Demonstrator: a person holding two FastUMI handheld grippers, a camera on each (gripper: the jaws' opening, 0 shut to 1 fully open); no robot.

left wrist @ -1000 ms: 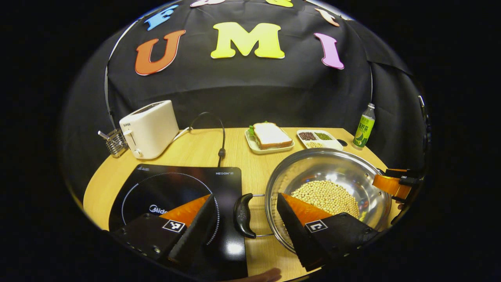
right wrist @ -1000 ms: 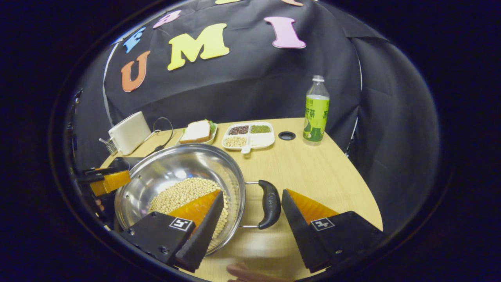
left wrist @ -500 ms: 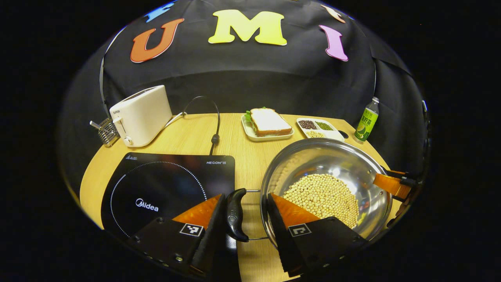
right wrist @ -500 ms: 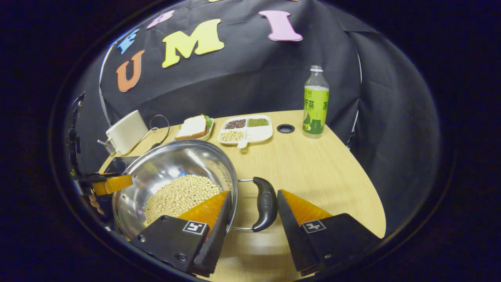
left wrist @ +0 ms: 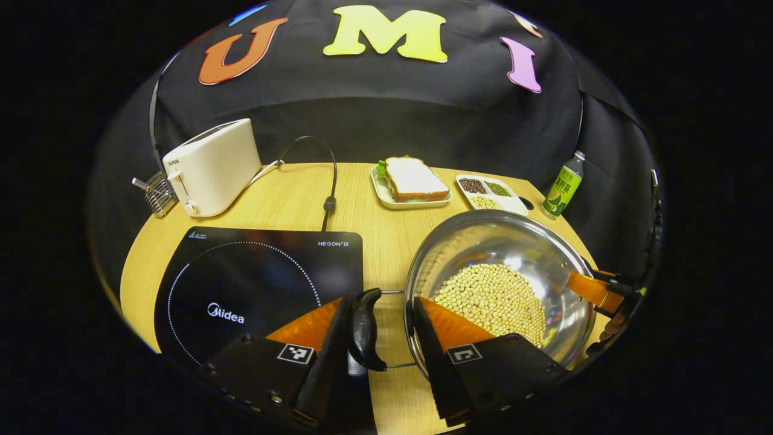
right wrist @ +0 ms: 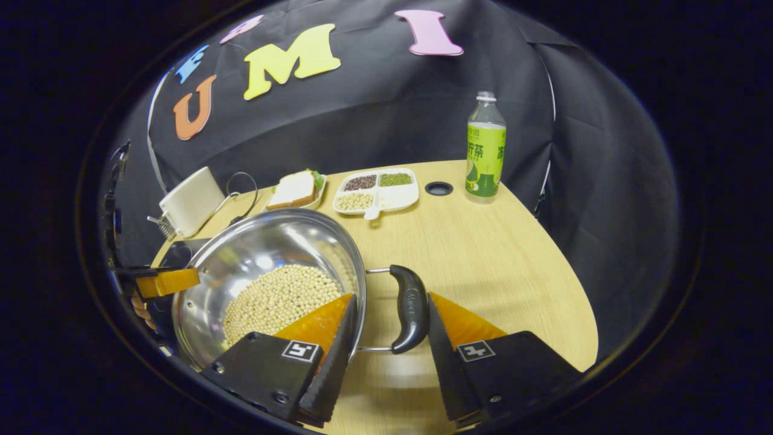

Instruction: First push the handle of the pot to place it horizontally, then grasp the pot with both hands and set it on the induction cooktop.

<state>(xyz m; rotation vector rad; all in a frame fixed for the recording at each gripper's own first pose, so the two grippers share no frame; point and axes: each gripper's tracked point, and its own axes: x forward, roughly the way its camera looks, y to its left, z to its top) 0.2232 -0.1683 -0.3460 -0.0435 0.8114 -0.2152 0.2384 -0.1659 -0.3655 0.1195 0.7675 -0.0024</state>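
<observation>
**Both claws at the pot's side handles**

While the pot [left wrist: 501, 284] sits on the table [left wrist: 290, 205] just beside the cooktop [left wrist: 259, 284], each claw brackets one of its two black side handles. Seen from the left gripper view, the left gripper [left wrist: 377, 338] has its inner finger touching the left handle [left wrist: 364, 329], while the other finger lies over the pot's rim, a gap between it and the handle — spread, not pinching. Seen from the right gripper view, the right gripper [right wrist: 386, 332] straddles the right handle [right wrist: 409, 308]; one finger lies against the pot's rim, the other sits just beside the handle — whether it touches, I cannot tell, and the grip does not look closed.

Inside the pot lies a heap of pale beans [right wrist: 278, 296]. Behind the pot stand a sandwich plate [left wrist: 410, 187] and a divided dish [left wrist: 489, 194] of grains, with a green bottle [right wrist: 485, 151] farther off. Beyond the cooktop, away from the pot, stands a white toaster [left wrist: 208, 166].
</observation>
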